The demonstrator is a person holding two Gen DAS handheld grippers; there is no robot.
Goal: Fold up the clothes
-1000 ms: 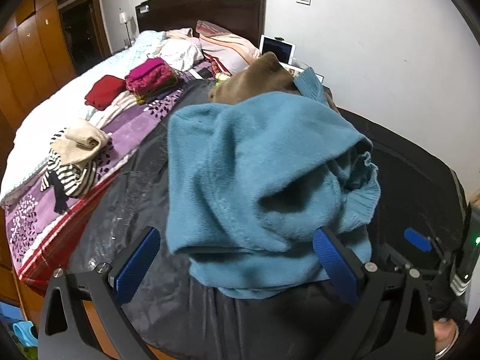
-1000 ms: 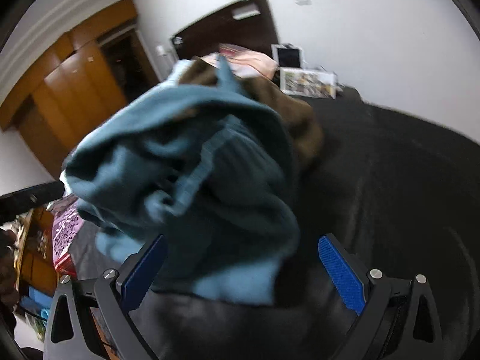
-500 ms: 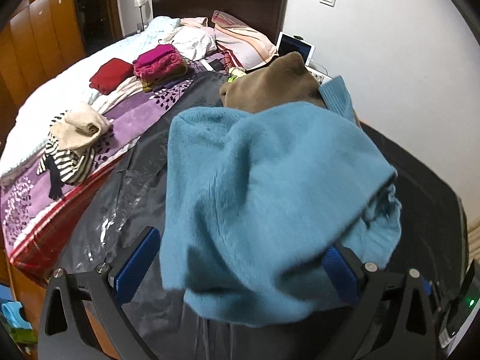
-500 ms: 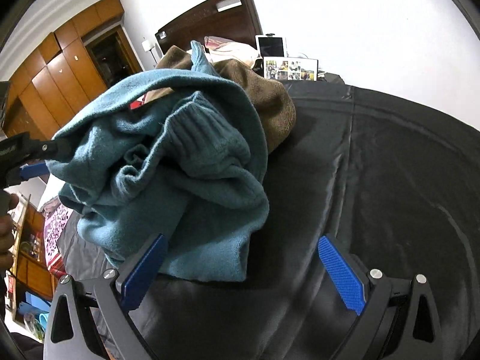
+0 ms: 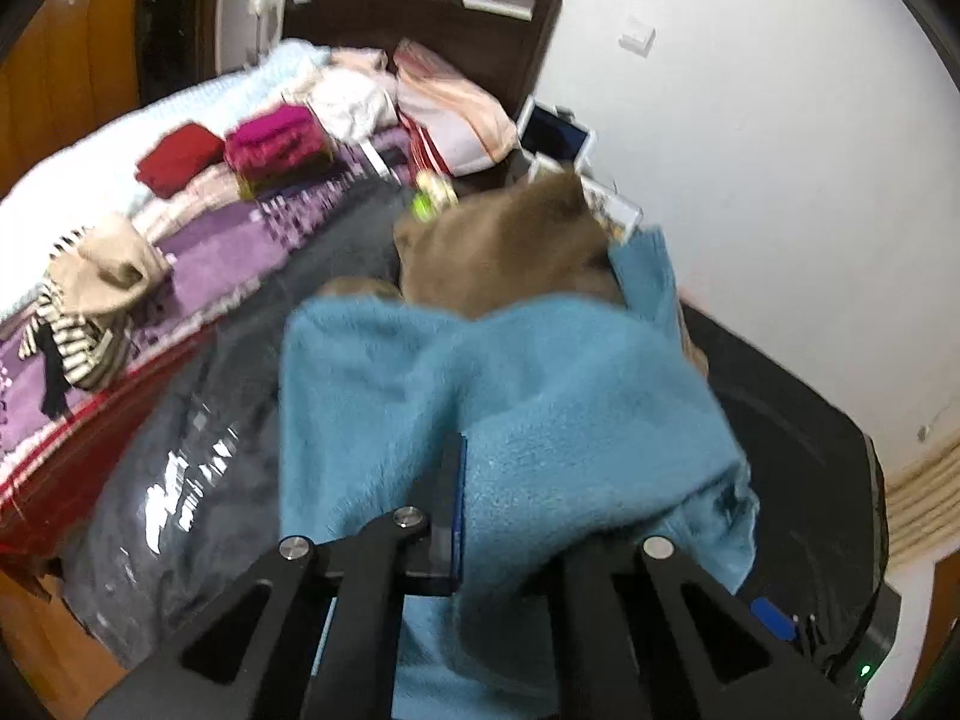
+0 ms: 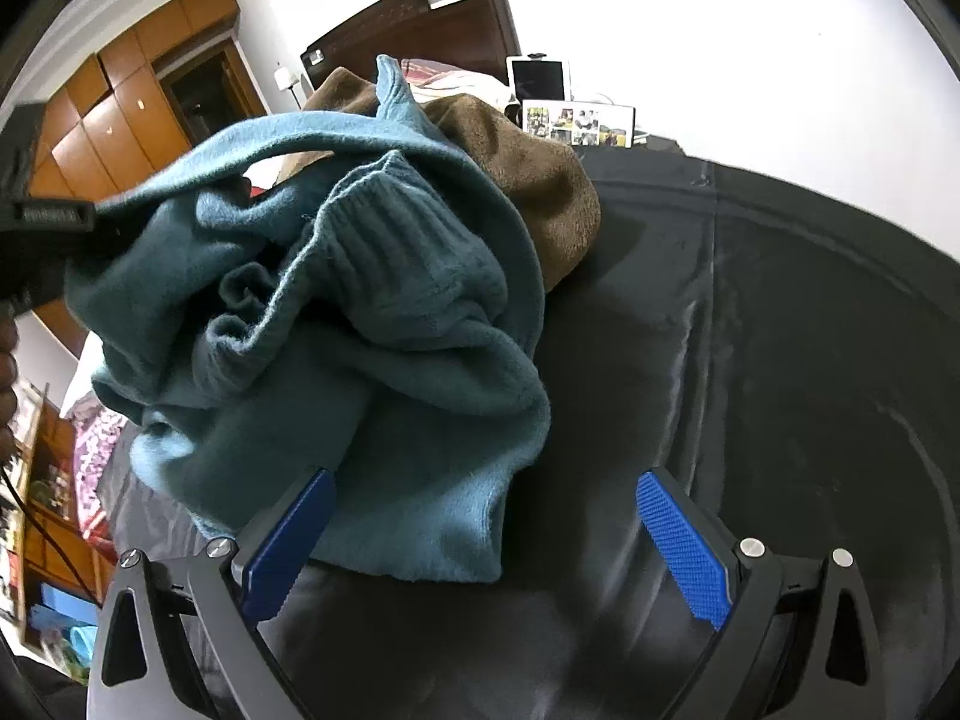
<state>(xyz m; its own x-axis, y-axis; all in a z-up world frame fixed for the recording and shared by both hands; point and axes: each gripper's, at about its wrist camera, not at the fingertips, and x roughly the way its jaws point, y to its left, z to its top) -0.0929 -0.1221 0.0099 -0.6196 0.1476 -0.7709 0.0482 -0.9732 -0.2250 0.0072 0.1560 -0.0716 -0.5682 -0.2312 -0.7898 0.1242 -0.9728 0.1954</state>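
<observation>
The left gripper (image 5: 480, 516) has its two black fingers drawn close together on a fold of the fuzzy teal-blue knit sweater (image 5: 528, 396), the cloth draping over the right finger so that only the blue pad of the left finger (image 5: 457, 510) shows; it is clamped on the fabric. In the right wrist view the same sweater (image 6: 360, 324) sits bunched in a heap on the black sheet-covered work surface (image 6: 780, 360), from about 9 to 11 o'clock of the frame centre, with a ribbed cuff turned up near its middle. The right gripper (image 6: 480, 540) stands wide apart with nothing between its blue textured pads (image 6: 681, 546); its left pad lies just under the sweater's lower hem, and whether it touches the cloth cannot be told. Behind the sweater, toward 12 o'clock, lies a brown fleece garment (image 6: 528, 180), touching the teal one. At 9 o'clock in the right view the left gripper's dark body (image 6: 42, 240) reaches into the sweater's edge. In the left view, at 10 o'clock, a bed with a purple patterned cover (image 5: 228, 252) carries folded red and magenta clothes (image 5: 276, 144) and a cream-and-striped bundle (image 5: 90, 288). A white-framed tablet (image 5: 555, 135) leans by the dark wooden headboard (image 5: 420, 18).
</observation>
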